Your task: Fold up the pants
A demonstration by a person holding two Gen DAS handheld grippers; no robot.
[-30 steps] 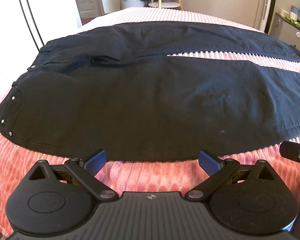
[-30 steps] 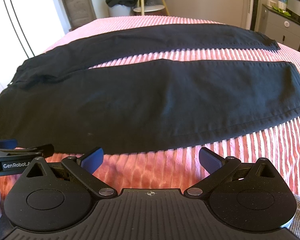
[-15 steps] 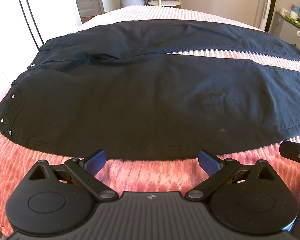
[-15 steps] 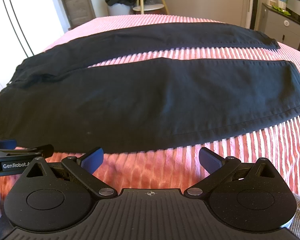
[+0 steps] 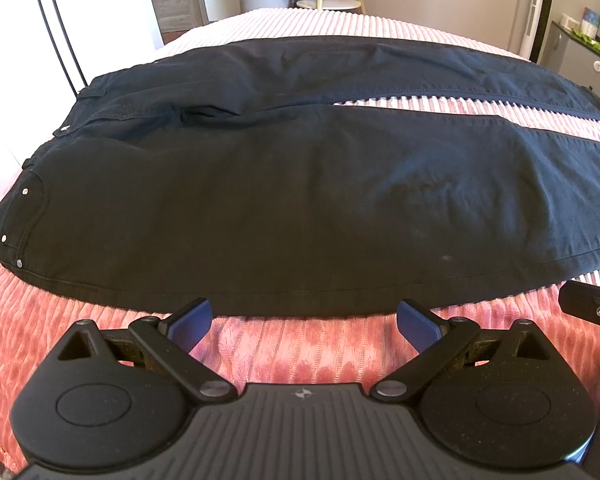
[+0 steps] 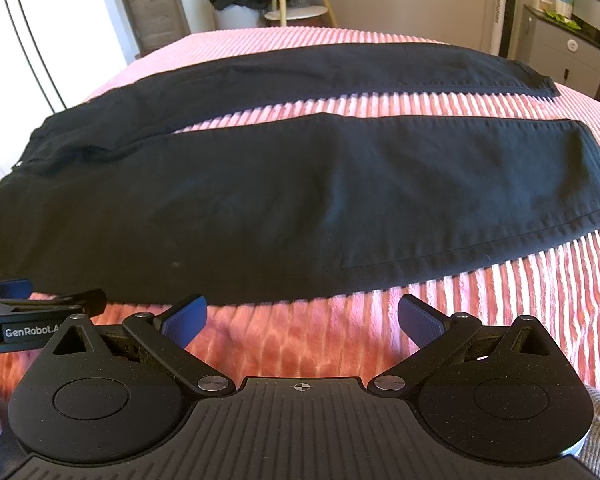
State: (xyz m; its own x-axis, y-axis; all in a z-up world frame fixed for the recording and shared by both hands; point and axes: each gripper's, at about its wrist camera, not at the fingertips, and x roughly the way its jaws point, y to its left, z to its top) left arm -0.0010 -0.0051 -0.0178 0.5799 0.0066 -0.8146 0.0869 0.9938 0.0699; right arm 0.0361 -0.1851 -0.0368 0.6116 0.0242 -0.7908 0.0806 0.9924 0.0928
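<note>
Pink ribbed bedspread [image 6: 500, 304], grey cabinet [image 6: 564, 52]

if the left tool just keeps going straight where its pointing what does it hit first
Most likely the near hem-side edge of the black pants, just past a strip of pink bedspread. The left tool is open and empty; its height above the bed is unclear, so it may skim over the fabric.

left gripper [image 5: 305, 321], right gripper [image 6: 303, 318]: jaws spread wide, holding nothing, side by side.
</note>
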